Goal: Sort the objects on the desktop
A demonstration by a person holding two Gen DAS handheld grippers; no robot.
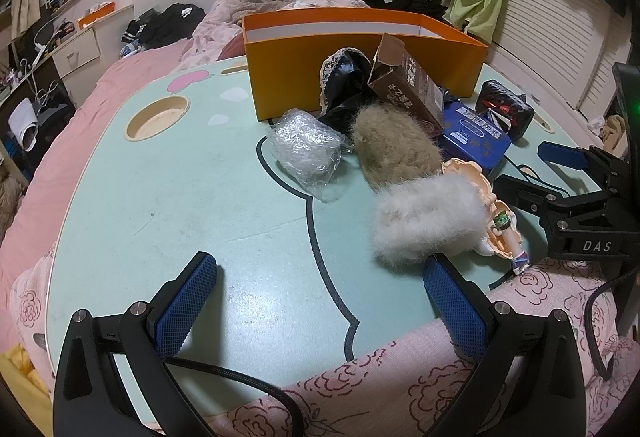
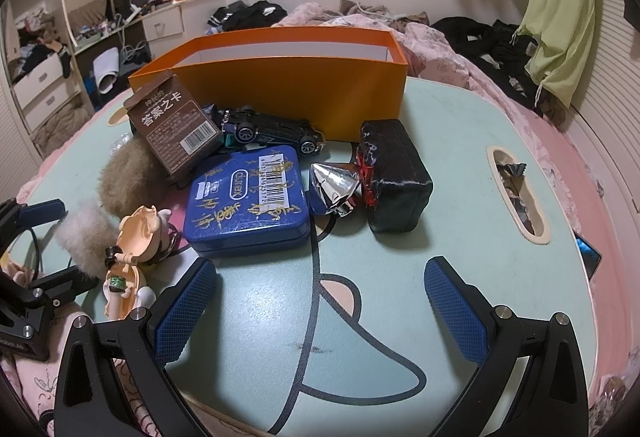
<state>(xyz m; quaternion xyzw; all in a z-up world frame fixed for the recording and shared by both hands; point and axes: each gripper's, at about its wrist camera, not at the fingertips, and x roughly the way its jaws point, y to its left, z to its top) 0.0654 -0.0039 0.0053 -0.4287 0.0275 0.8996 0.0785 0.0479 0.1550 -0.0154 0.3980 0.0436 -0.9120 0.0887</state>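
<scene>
An orange box (image 1: 360, 77) (image 2: 296, 85) stands open at the back of the mint lap table (image 1: 180, 205) (image 2: 460, 205). In front of it lie a brown card box (image 1: 408, 85) (image 2: 176, 129), a blue tin (image 1: 476, 137) (image 2: 248, 201), a black packet (image 1: 506, 107) (image 2: 396, 177), a toy car (image 2: 272, 131), a silver foil cone (image 2: 334, 187), a bubble-wrap bundle (image 1: 306, 147), a tan fluffy piece (image 1: 394, 149) (image 2: 124, 181), a white fluffy piece (image 1: 428, 219) (image 2: 86, 233) and a small figurine (image 1: 496, 217) (image 2: 136, 245). My left gripper (image 1: 320, 277) is open near the front edge, empty. My right gripper (image 2: 320, 277) (image 1: 532, 173) is open and empty.
The table rests on a pink bed (image 1: 80, 109) strewn with dark clothes (image 1: 168, 23) and a floral quilt (image 1: 400, 377). A round cup recess (image 1: 158, 117) sits at the table's left, a slot (image 2: 516, 193) holding wrappers at its right. A green cloth (image 2: 560, 9) hangs by the wall.
</scene>
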